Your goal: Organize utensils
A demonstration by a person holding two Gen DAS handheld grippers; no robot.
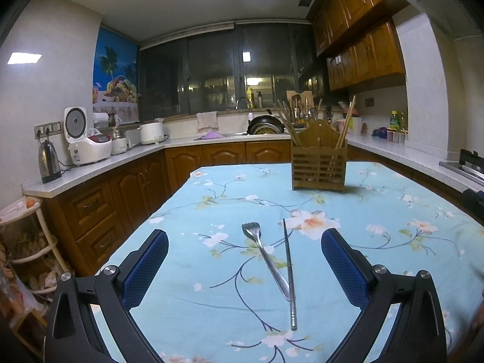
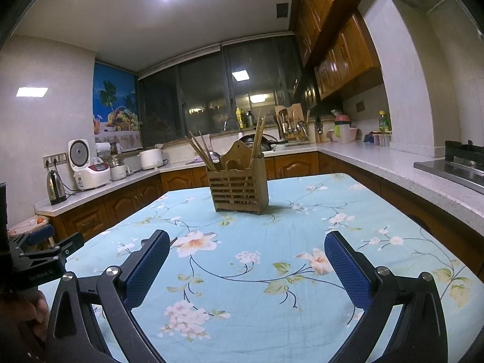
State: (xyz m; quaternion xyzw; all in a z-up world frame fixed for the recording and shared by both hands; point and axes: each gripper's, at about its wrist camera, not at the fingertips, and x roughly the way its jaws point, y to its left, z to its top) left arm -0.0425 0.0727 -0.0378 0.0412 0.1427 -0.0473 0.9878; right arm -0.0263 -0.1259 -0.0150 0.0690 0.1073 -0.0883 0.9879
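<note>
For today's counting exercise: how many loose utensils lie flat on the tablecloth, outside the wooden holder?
2. A metal fork and a metal chopstick lie between the open left tool's fingers, touching near the fork's handle end. The tool bodies may hide others.

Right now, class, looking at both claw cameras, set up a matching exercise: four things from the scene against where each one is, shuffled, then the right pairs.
Things
1. fork
2. wooden utensil holder
3. kettle
4. left claw

Places or states
A. on the counter near the wall sockets
B. open, above the loose utensils
C. standing at the far end of the table, chopsticks inside
D. lying flat on the flowered tablecloth beside a metal chopstick

Pairs: 1-D, 2-C, 3-A, 4-B
</note>
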